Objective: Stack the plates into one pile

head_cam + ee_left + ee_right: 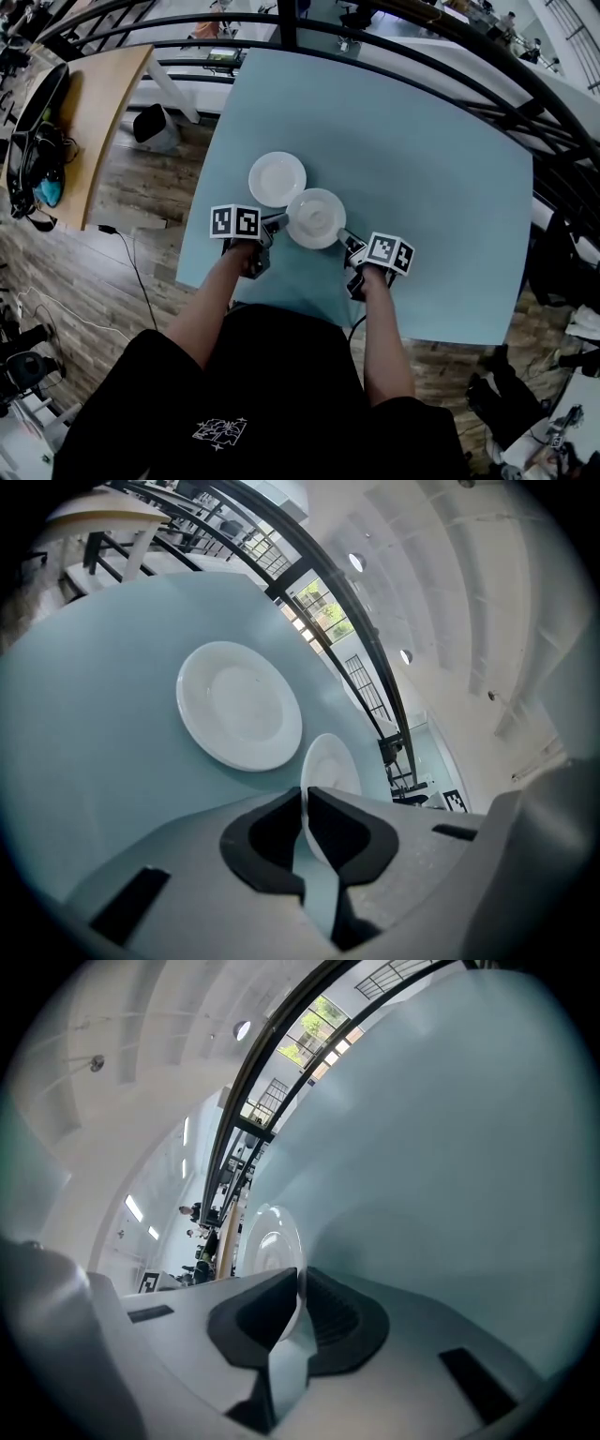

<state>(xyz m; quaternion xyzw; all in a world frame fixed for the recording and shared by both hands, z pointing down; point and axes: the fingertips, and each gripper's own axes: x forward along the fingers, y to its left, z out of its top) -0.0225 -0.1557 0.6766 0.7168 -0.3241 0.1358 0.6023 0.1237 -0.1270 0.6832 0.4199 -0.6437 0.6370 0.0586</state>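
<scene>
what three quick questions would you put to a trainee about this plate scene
1. True or false: the left claw and the right claw are both shut on the rim of one white plate.
2. How many plates are in view? A one, B two, C four.
3. Fill in: in the head view the free plate lies up and to the ___ of the held one.
Key: 1 true; 2 B; 3 left.
</scene>
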